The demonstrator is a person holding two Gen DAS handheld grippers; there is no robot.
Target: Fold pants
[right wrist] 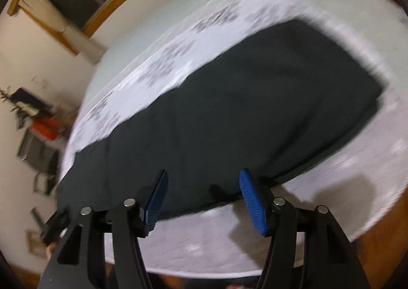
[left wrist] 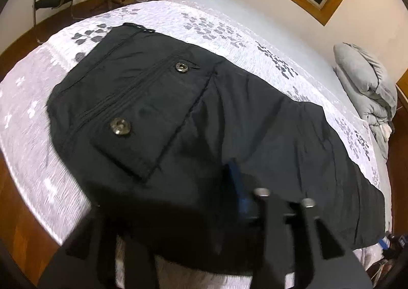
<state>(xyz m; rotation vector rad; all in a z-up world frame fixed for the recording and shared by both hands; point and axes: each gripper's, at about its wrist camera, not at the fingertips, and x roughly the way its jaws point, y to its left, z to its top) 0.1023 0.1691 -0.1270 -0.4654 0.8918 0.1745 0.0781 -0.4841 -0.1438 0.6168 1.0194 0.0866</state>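
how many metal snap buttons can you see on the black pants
2, both on the black pants in the left wrist view: one snap button farther from the camera, one snap button nearer, beside the pocket flap. More may be hidden underneath the fabric.

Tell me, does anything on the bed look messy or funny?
Mostly no. The black pants lie fairly flat along the patterned bedspread, pocket snaps facing up. The one untidy thing is the grey quilt, bunched in a heap at the bed's far end beside the wall.
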